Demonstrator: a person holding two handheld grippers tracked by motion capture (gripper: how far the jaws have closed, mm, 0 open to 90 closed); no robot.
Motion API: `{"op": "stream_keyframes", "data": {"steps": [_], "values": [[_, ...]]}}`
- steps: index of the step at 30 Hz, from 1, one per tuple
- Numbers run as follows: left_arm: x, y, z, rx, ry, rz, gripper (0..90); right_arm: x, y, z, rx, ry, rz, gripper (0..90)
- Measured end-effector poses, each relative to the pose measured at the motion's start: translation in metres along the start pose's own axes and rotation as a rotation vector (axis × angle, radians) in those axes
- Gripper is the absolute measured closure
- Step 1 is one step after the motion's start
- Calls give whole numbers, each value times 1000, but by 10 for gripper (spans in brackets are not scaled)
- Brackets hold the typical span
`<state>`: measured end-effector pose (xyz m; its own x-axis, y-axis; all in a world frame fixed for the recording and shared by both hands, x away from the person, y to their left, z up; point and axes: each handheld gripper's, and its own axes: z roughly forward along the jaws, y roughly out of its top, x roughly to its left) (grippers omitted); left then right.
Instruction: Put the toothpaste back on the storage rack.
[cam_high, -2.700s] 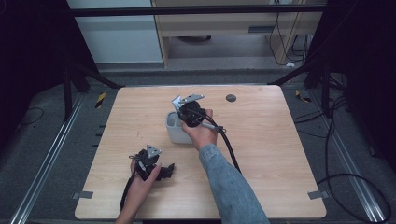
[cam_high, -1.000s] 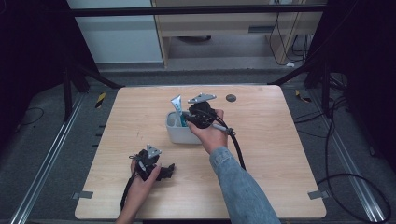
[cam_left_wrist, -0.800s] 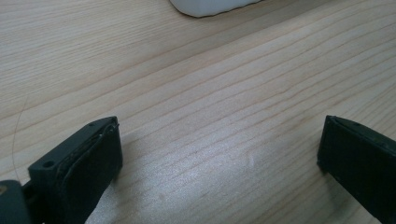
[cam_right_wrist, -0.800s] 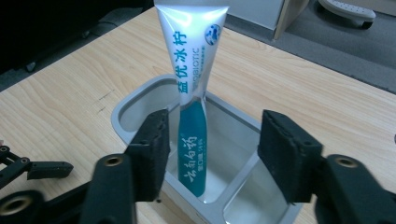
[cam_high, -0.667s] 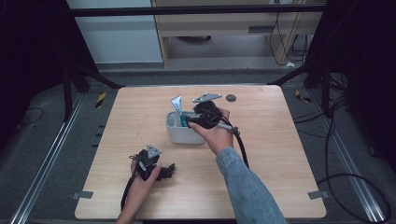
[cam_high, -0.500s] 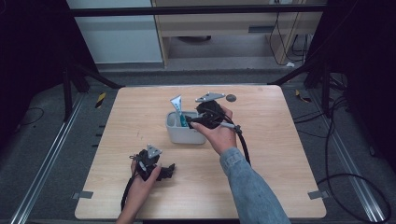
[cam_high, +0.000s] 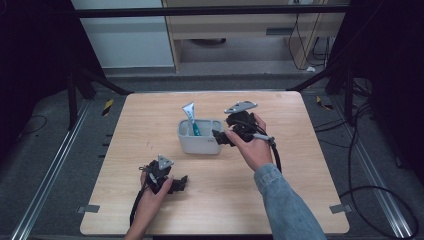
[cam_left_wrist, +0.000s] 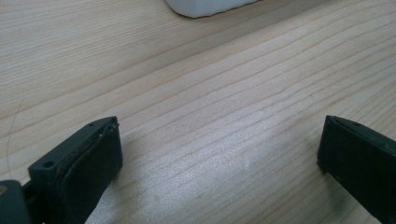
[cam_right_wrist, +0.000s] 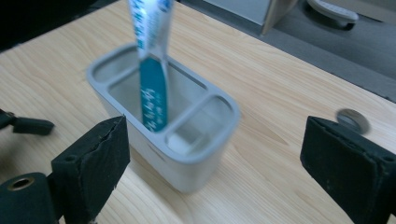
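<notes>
A white holder (cam_high: 200, 136) stands near the table's (cam_high: 310, 195) centre, with a toothpaste tube (cam_high: 191, 118) upright in its left, larger compartment. The tube's long axis runs near vertical, leaning slightly toward 11 o'clock in the high view; its flat crimped end points up, and its cap end is hidden inside the holder. The right gripper (cam_high: 221, 137) hovers at the holder's 3 o'clock side, jaws spread wide and empty; in the right gripper view (cam_right_wrist: 212, 158) the holder (cam_right_wrist: 163, 116) and tube (cam_right_wrist: 152, 70) lie ahead toward 11 o'clock. It is judged the nearer gripper. The left gripper (cam_high: 176, 183) rests on the table at the holder's 7 o'clock, well apart, jaws likewise released (cam_left_wrist: 219, 154).
</notes>
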<state>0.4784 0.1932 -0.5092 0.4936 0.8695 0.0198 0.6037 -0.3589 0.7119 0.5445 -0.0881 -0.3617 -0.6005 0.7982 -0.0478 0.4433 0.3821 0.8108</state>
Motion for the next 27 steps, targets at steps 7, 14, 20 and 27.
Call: {"op": "stream_keyframes", "data": {"steps": [7, 14, 20, 27], "values": [[0, 0, 0, 1, 0, 0, 0, -27, -29, -18, 7, -73, -14, 110], [0, 0, 0, 3, 1, -1, 0, -51, -48, -30, 10, -133, -22, 114], [0, 0, 0, 3, 2, -1, 0, -68, -64, -31, 39, -163, 2, 108], [0, 0, 0, 5, 2, 1, 0, -84, -84, -21, 79, -172, 37, 103]]}}
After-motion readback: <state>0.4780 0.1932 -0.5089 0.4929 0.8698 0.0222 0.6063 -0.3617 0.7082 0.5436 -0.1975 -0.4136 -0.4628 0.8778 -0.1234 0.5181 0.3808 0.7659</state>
